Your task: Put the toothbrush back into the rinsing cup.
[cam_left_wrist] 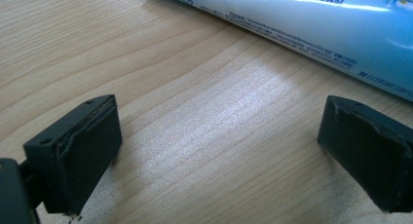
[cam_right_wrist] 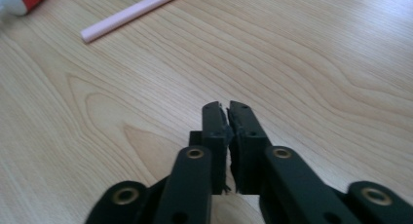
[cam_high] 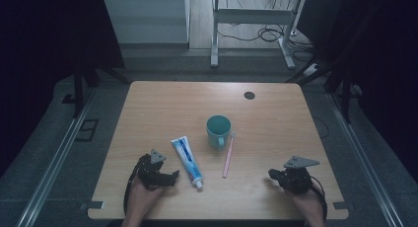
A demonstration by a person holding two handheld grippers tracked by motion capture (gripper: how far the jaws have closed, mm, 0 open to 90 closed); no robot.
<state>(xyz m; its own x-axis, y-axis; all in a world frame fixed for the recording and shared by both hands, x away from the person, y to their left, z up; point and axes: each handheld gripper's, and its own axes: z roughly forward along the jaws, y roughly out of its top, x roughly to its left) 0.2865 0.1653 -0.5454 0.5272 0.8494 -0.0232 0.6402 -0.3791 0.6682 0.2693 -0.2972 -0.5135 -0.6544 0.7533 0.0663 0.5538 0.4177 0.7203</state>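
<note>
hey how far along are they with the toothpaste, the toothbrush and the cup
Nothing looks done yet: the toothpaste tube and pink toothbrush lie flat on the table beside the upright teal cup. In hand: nothing. The left gripper is open next to the tube; the right gripper is shut and empty. All the handling remains.

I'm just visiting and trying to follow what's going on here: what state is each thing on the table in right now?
Left tool: open, jaws wide apart, holding nothing, beside the toothpaste.
Right tool: shut, nothing between its jaws.
Toothpaste tube: lying flat, cap on.
Toothbrush: lying flat on the table, right of the cup.
Cup: upright, mouth up; contents not visible.
</note>
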